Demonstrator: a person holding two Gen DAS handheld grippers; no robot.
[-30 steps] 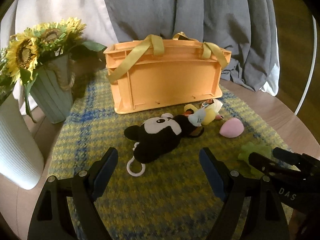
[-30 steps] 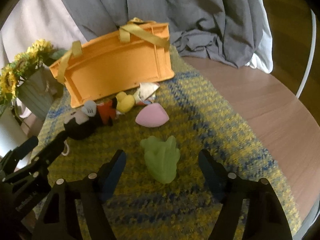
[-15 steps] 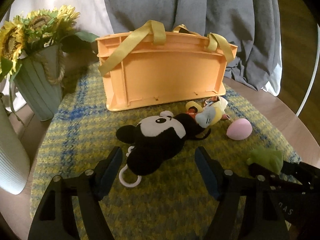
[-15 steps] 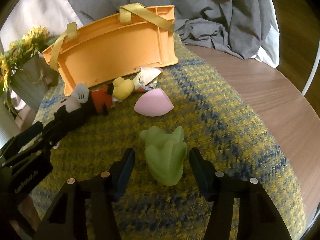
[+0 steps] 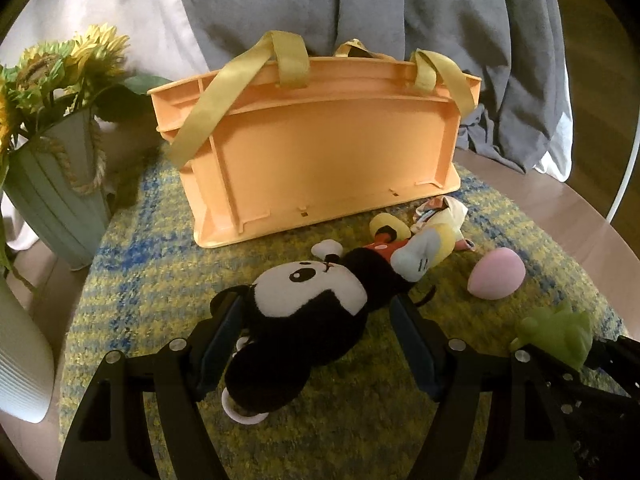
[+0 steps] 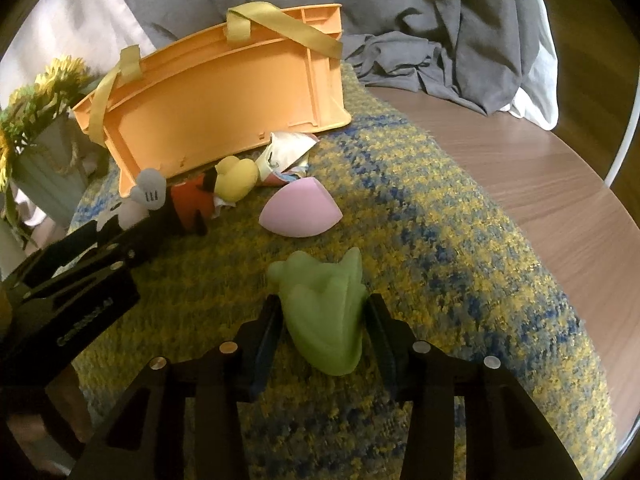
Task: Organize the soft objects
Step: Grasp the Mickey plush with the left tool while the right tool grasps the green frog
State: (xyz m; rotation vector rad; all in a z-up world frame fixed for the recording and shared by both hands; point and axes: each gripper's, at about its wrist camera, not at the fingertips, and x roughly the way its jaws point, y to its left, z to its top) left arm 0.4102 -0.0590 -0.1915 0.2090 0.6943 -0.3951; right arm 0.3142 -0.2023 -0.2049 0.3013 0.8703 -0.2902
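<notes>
The right claw (image 6: 322, 320) is closing around the green soft toy (image 6: 324, 312), which lies on the yellow-and-blue mat (image 6: 460, 280) on the desk (image 6: 540, 168), its 2 fingers at the toy's sides. The left claw (image 5: 316, 328) stands wide, its fingers astride the head of the black-and-white mouse plush (image 5: 304, 320) with no clear squeeze on it. Beyond lie a pink egg-shaped toy (image 6: 300, 212) and the orange basket (image 5: 320, 152), tipped on its side.

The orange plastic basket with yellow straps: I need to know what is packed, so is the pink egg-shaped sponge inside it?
No, the pink egg-shaped sponge lies on the yellow-and-blue woven mat, in front of the orange plastic basket.
</notes>
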